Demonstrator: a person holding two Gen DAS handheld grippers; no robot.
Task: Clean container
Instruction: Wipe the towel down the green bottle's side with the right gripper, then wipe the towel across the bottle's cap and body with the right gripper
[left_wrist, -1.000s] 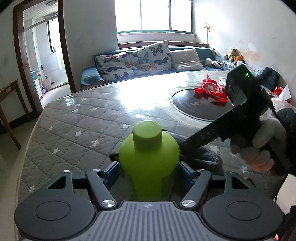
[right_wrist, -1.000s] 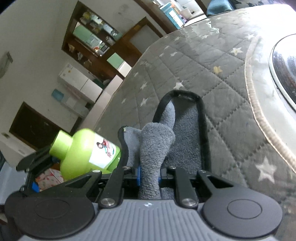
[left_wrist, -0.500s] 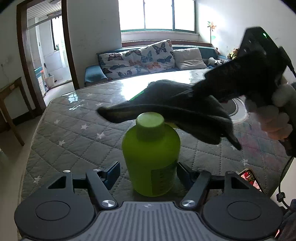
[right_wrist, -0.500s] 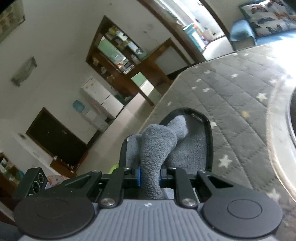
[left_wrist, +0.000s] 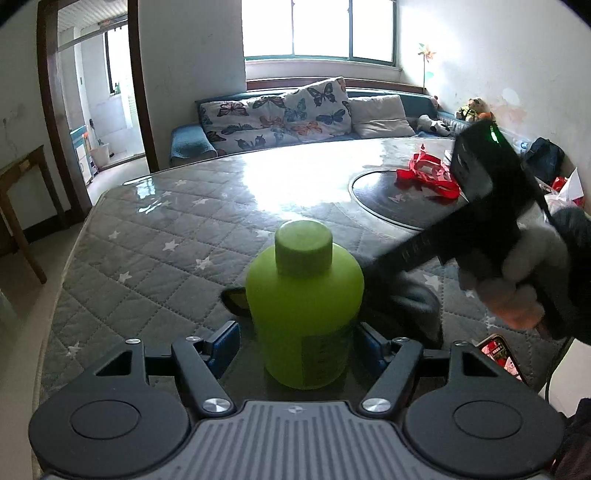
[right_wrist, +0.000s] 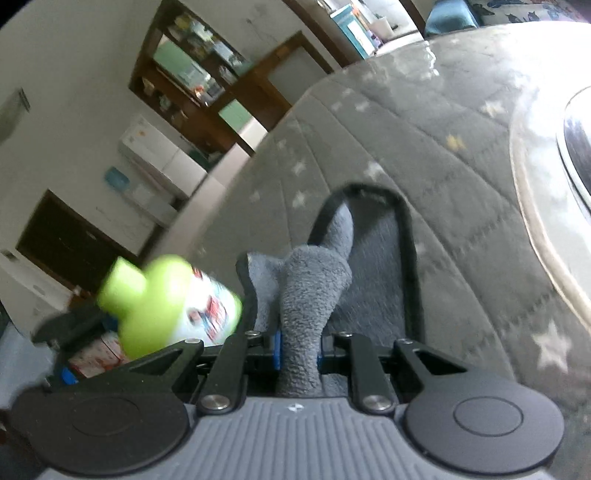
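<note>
Colours and patterns noted.
Bottle lime green; cloth grey, black-edged; table cover grey quilted, white stars.

The bottle stands upright between the left tool's fingers, above the surface. The cloth, pinched in the right tool, lies just right of and behind the bottle. A phone lies at the surface's near right edge.

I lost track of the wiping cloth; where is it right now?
The grey cloth is pinched in the right gripper, low to the right of the green bottle held by the left gripper.
</note>
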